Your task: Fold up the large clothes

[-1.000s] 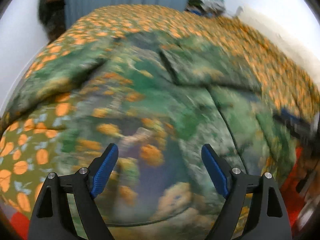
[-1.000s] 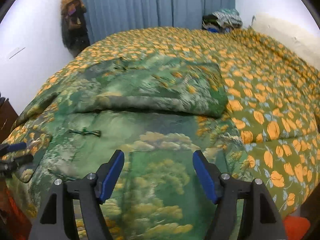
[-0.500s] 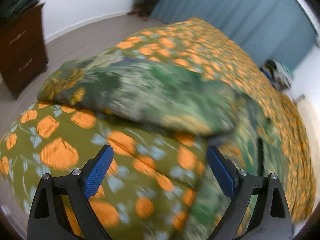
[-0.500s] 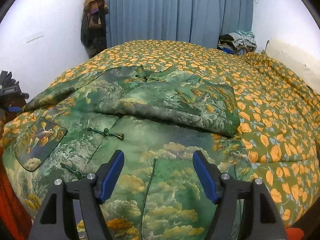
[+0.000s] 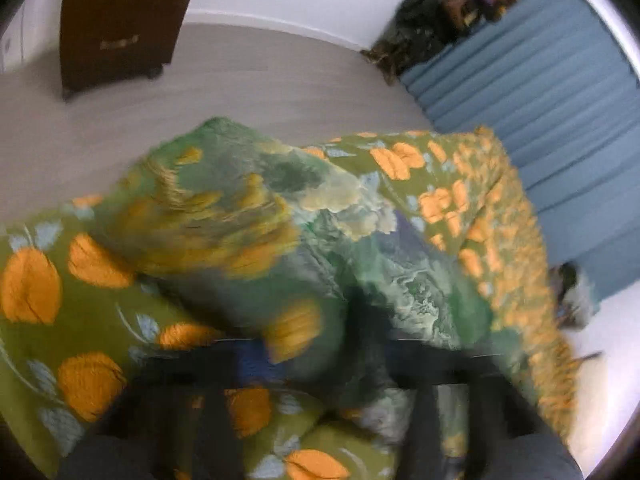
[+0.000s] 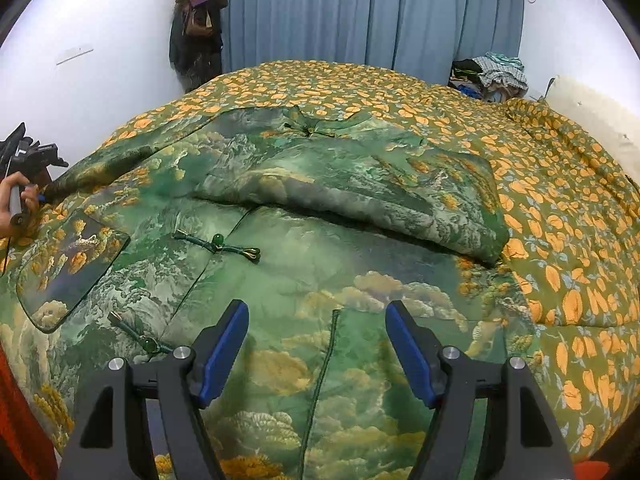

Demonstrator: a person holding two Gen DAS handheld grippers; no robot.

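Note:
A large green landscape-print coat [image 6: 304,248] with knot buttons lies spread on the bed, its right sleeve [image 6: 360,188] folded across the chest. My right gripper [image 6: 316,352] is open and empty, just above the coat's lower front. My left gripper [image 6: 28,196] shows in the right wrist view at the bed's left edge, at the end of the coat's left sleeve [image 6: 100,168]. In the blurred left wrist view that sleeve [image 5: 248,216] fills the middle and covers the fingers, so I cannot tell their state.
The bed's olive quilt with orange leaves [image 6: 560,208] covers the bed. A dark wooden dresser [image 5: 120,20] stands on the grey floor left of the bed. Blue curtains [image 6: 368,12], hanging clothes [image 6: 198,20] and a clothes pile [image 6: 492,74] are at the back.
My left gripper has swung left to the sleeve end at the bed's edge, and the sleeve now covers its fingers. My right gripper has pulled back slightly and stays open.

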